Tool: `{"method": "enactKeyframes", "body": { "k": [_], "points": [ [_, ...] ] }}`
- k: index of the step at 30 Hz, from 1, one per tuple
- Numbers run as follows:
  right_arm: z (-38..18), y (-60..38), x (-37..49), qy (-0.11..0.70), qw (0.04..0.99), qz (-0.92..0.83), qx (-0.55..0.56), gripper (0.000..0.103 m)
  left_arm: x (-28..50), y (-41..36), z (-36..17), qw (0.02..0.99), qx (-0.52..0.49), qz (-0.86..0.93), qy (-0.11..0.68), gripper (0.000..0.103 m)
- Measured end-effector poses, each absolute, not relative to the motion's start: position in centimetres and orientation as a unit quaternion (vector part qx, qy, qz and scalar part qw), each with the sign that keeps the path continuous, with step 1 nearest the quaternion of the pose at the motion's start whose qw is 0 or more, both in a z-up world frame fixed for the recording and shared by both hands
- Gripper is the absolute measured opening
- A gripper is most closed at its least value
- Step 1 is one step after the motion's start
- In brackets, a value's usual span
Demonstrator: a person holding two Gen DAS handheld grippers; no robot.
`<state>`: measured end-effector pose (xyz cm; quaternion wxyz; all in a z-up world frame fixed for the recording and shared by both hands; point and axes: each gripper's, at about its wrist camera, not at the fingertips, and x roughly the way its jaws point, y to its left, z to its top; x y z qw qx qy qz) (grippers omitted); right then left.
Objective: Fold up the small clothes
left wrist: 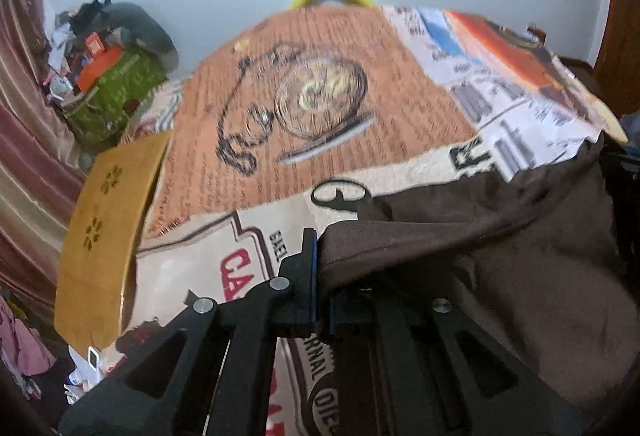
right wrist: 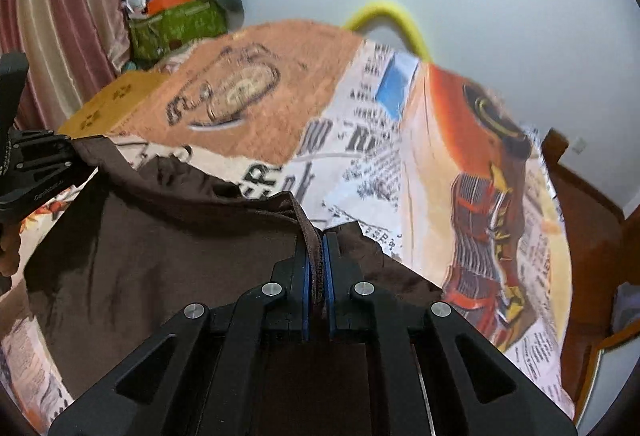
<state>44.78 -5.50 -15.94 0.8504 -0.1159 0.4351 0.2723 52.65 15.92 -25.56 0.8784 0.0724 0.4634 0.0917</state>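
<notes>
A dark brown garment (right wrist: 160, 244) hangs between my two grippers over a bed with a printed blanket (right wrist: 360, 140). My right gripper (right wrist: 316, 256) is shut on the garment's hemmed edge, which runs up between the blue pads. My left gripper (left wrist: 322, 260) is shut on another edge of the same brown garment (left wrist: 500, 256), whose cloth drapes to the right and hides the right finger. In the right wrist view the left gripper (right wrist: 76, 152) shows at the far left, holding the garment's other corner so the top edge is stretched between the two.
The blanket (left wrist: 300, 108) covers the bed with a pocket-watch and newspaper print. A yellow-brown board (left wrist: 104, 228) stands at the bed's left edge. A green bag (right wrist: 176, 28) piled with clutter sits by the striped curtain (right wrist: 60, 8). A yellow hoop (right wrist: 384, 16) rises behind the bed. Wooden furniture (right wrist: 592, 228) is at right.
</notes>
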Motion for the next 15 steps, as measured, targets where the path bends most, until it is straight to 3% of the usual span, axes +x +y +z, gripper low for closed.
{"method": "enactKeyframes", "body": {
  "k": [4, 6, 11, 15],
  "points": [
    [-15.6, -6.4, 45.0, 0.421, 0.862, 0.252, -0.128, 0.051, 53.3, 16.9, -27.1, 0.867, 0.049, 0.093, 0.487, 0.023],
    [-14.9, -7.2, 45.0, 0.411, 0.868, 0.247, -0.129, 0.058, 53.4, 17.5, -27.1, 0.869, 0.045, 0.097, 0.484, 0.033],
    [-12.9, -9.2, 44.7, 0.391, 0.882, 0.236, -0.117, 0.06, 53.1, 18.2, -25.7, 0.876, 0.058, 0.125, 0.463, 0.051],
    [-11.9, -9.7, 43.4, 0.396, 0.872, 0.27, -0.104, 0.08, 52.4, 18.5, -24.4, 0.88, 0.057, 0.127, 0.455, 0.055]
  ]
}}
